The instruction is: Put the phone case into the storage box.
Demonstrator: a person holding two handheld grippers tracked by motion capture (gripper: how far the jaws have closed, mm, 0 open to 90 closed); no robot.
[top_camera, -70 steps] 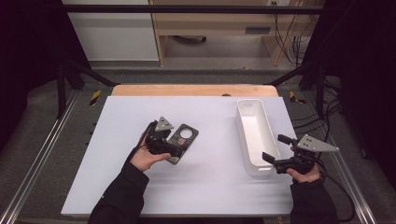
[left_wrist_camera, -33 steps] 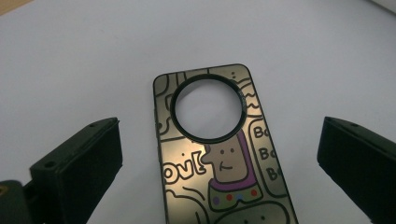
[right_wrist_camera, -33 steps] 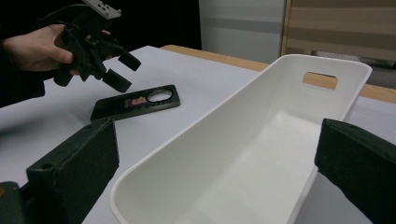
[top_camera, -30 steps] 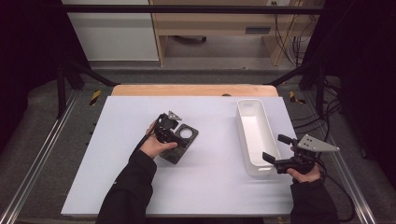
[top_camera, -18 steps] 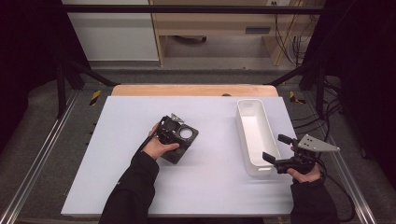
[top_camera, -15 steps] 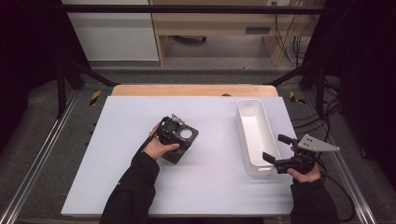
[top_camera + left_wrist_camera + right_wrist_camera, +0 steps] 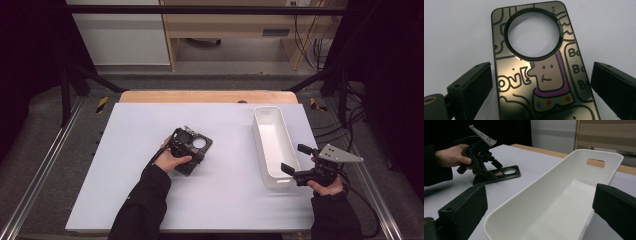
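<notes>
A lab or test room is shown. A white table is set inside a metal frame at the middle. Black curtains are hung at both sides, and cables are seen at the upper right.

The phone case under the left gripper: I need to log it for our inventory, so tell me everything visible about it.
The phone case is a flat, glossy, dark rectangle with rounded corners and one large round hole near one end. Cartoon line drawings cover it: a figure in a purple collar with coloured dots, and bubble letters. It lies flat on the white table, between the open jaws of the left gripper, which do not clamp it.
</notes>
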